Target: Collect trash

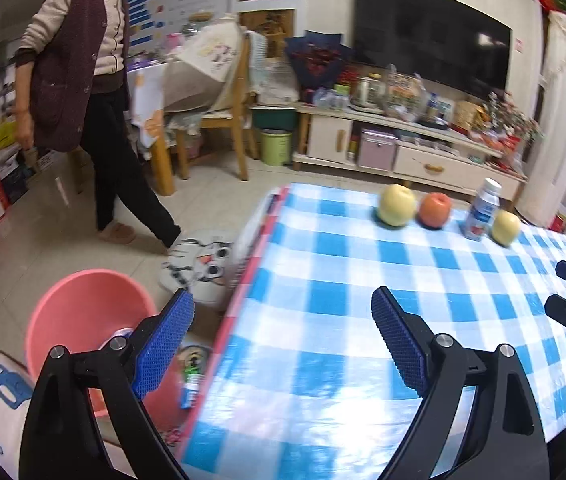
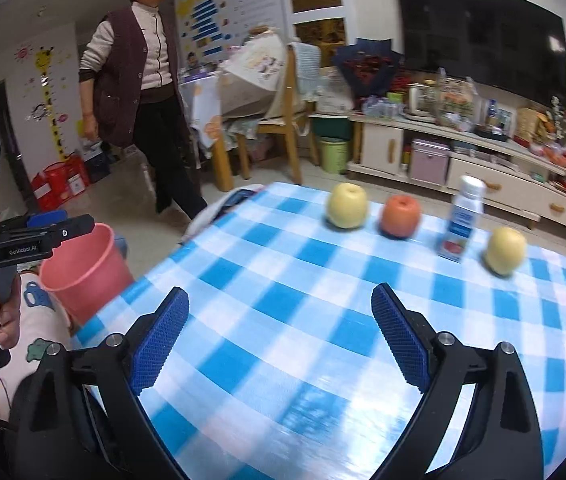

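Note:
My left gripper (image 1: pixel 283 300) hangs open over the near left edge of the blue-checked table (image 1: pixel 363 320), with nothing between its blue pads (image 1: pixel 167 344). A pink bin (image 1: pixel 79 312) stands on the floor just left of that edge. A small green-and-blue item (image 1: pixel 193 378) lies at the bin's right side; whether it is inside I cannot tell. My right gripper (image 2: pixel 279 300) is open and empty above the table (image 2: pixel 303 360). It shows at the right edge of the left wrist view (image 1: pixel 555 286). A white bottle (image 2: pixel 463 224) stands at the far side between apples.
Two yellow apples (image 2: pixel 348 205) (image 2: pixel 505 250) and an orange one (image 2: pixel 400 215) stand beside the bottle. A person (image 1: pixel 79 80) stands on the floor at the back left. A cat-face cushion (image 1: pixel 199 268) sits by the table. A chair, green bin (image 1: pixel 277 146) and TV cabinet line the wall.

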The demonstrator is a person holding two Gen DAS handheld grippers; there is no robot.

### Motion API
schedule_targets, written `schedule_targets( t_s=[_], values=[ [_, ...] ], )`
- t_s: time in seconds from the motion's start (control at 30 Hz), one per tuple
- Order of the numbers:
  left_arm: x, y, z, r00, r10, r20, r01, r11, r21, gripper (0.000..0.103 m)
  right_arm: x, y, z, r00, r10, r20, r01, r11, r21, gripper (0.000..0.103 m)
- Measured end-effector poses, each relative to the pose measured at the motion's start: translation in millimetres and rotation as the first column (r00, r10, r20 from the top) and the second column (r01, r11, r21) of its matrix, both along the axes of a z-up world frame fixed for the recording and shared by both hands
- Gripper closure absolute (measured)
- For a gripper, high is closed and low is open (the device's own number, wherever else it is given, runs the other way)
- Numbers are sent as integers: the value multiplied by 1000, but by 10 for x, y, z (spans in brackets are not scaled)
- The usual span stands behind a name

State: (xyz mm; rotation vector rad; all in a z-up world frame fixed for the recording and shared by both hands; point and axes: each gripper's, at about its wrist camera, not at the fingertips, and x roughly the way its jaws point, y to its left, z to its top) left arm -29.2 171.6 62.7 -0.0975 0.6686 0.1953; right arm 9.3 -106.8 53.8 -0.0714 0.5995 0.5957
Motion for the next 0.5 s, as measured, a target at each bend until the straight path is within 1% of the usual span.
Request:
schedule_targets(
  t_s=[0.17,0.23,0.3,0.37,0.47,0.5],
  values=[
    [210,-522,-59,996,-89,-11,89,996,21,13,5,-467,-145,998,-60,2,60,998,-11,9],
    [313,-713,-115,993,-116,-14,117,993,29,10,24,-609,-214,997,-74,-2,74,997,-12,8],
    [466,-921,-226,989,-145,-34,146,989,35,9,74,-766,-320,996,-84,-3,84,996,-15,8],
    [647,-1106,-370,982,-174,-72,177,984,32,9,123,-878,-416,995,-95,-12,95,995,-21,8],
    [832,-1317,-543,979,-181,-91,186,981,59,6,207,-1055,-566,994,-107,-29,106,994,-22,8],
    [902,-1411,-604,976,-197,-95,203,978,58,5,247,-1107,-619,993,-112,-34,111,994,-22,8]
  ],
)
